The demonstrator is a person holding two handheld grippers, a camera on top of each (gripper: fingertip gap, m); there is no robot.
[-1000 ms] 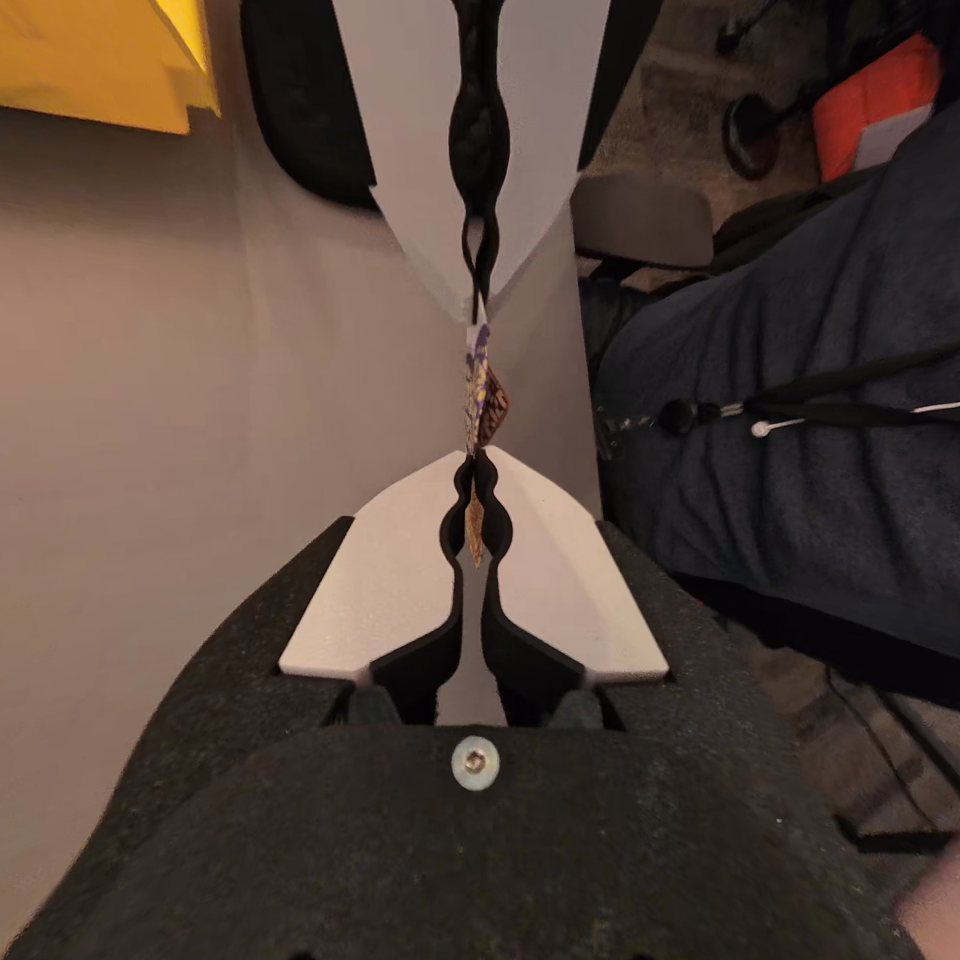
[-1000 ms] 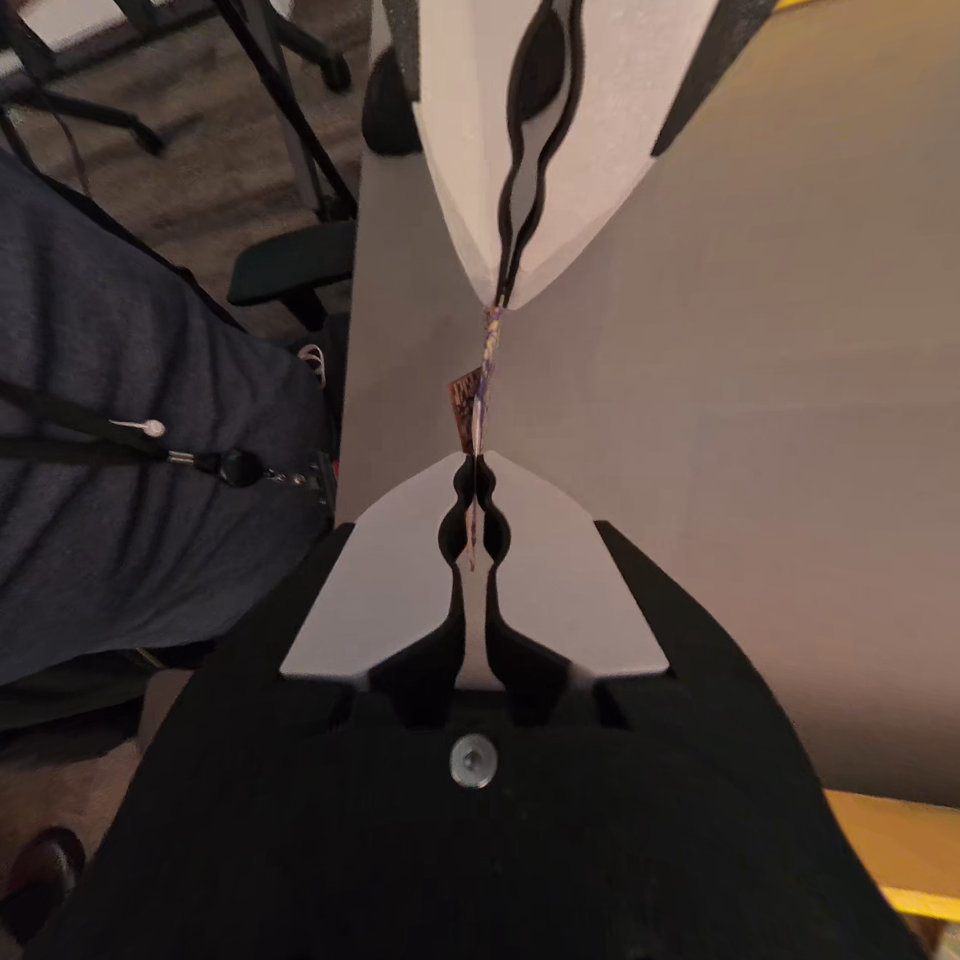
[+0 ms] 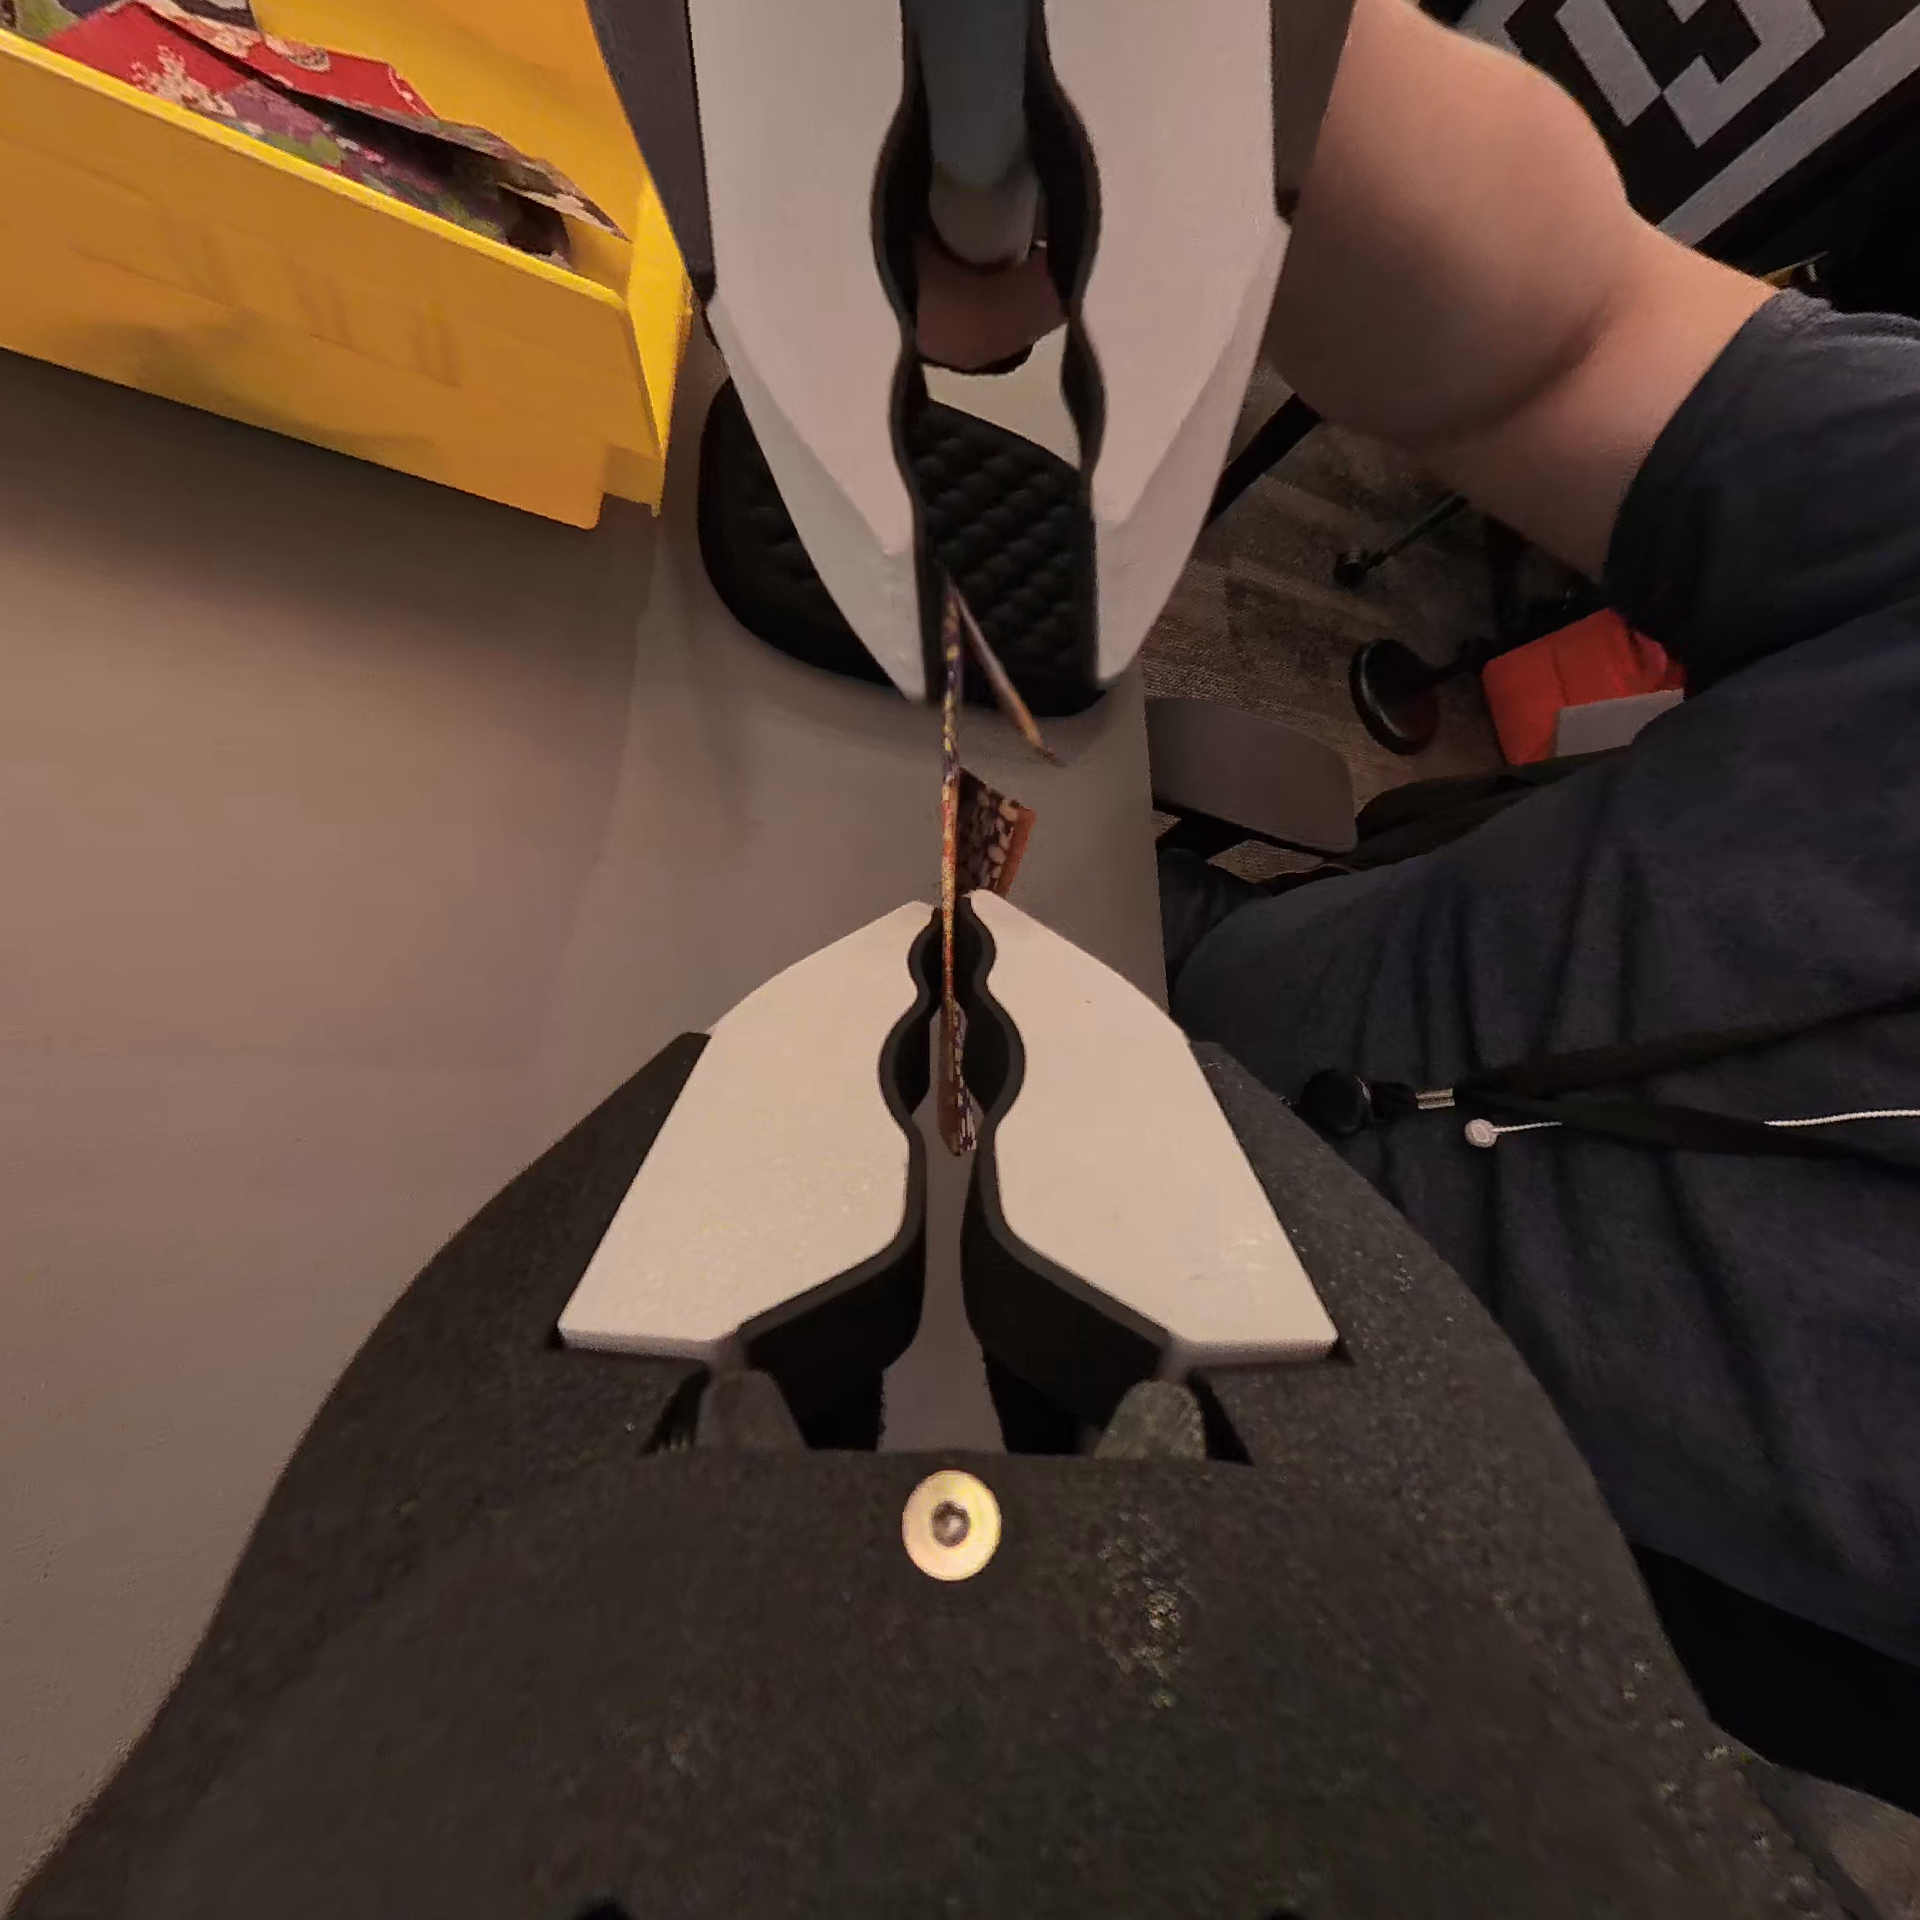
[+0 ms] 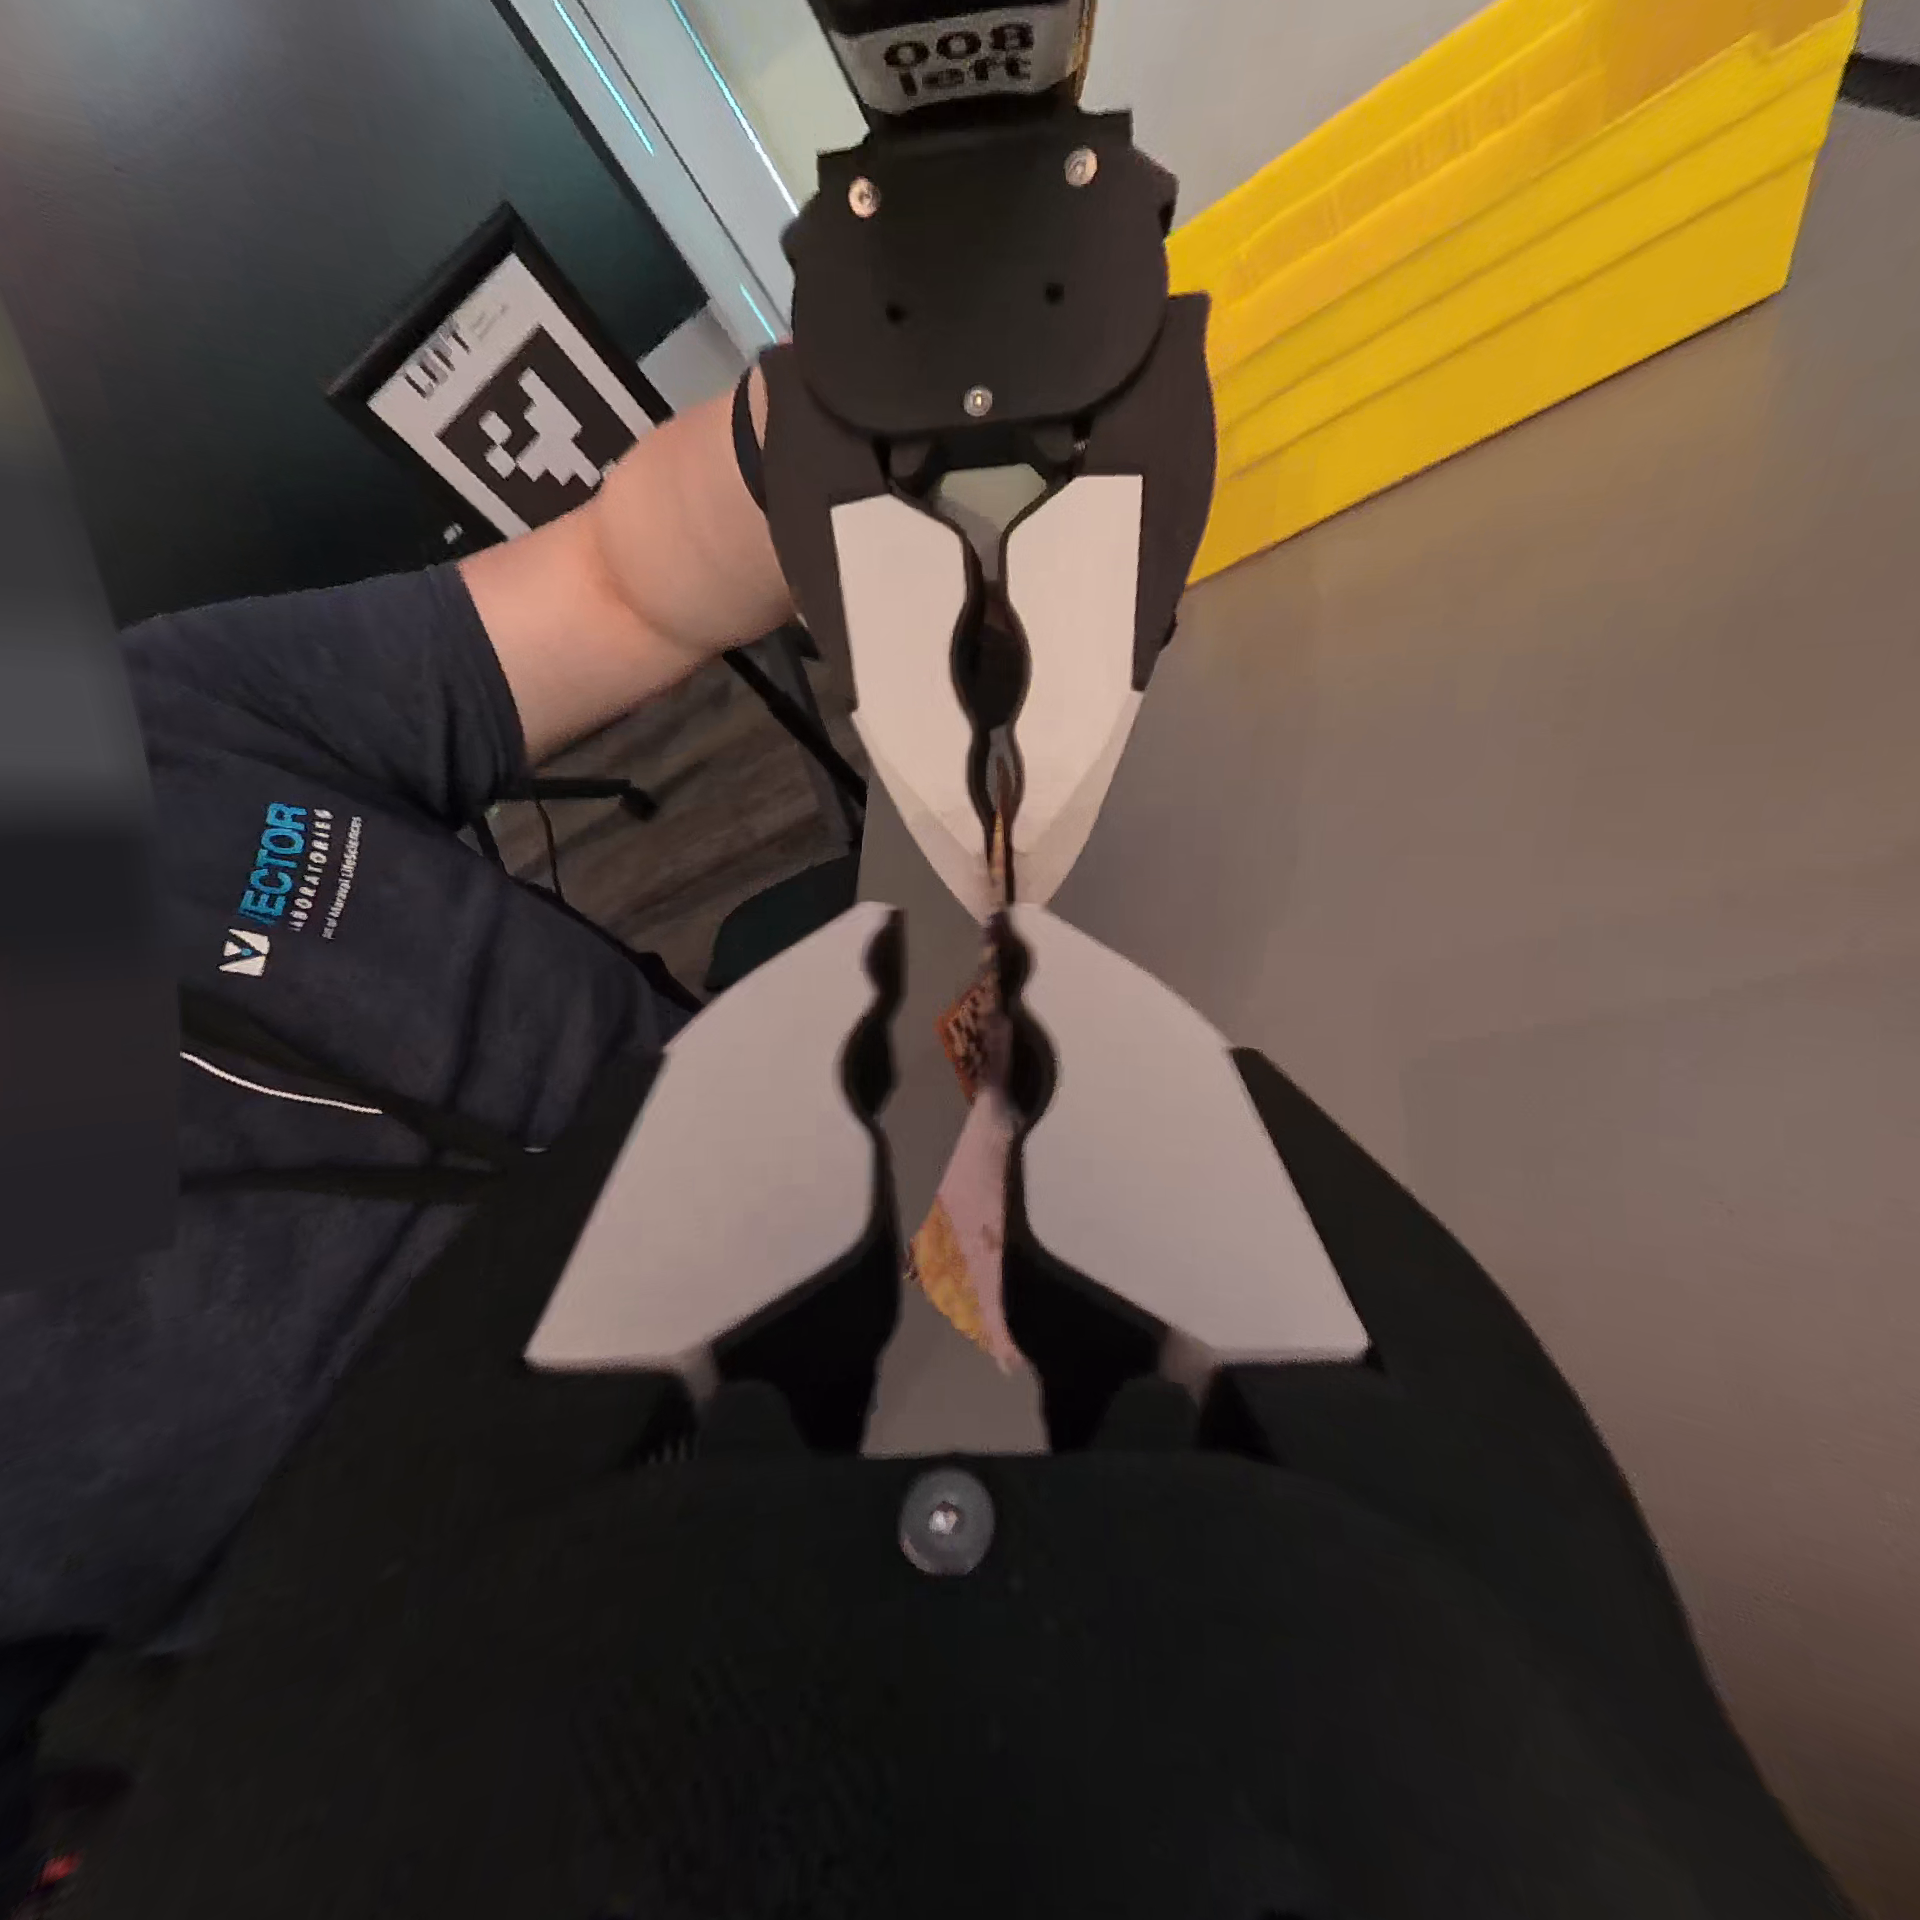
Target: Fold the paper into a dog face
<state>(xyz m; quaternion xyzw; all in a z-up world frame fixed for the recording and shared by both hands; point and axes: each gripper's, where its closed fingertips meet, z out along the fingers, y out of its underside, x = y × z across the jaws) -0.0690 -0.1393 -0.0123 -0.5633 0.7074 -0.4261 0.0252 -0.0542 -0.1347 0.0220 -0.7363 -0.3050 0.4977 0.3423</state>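
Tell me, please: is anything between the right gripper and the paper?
Nothing visible. The paper already lies between the right gripper's open jaws, against one finger. The left gripper, facing it, is shut on the paper's other end.

A grey tabletop (image 3: 312,831) fills nine o'clock; a yellow bin (image 3: 343,312) sits at eleven; carpeted floor (image 3: 1278,613) and a chair base (image 3: 1397,691) at two.
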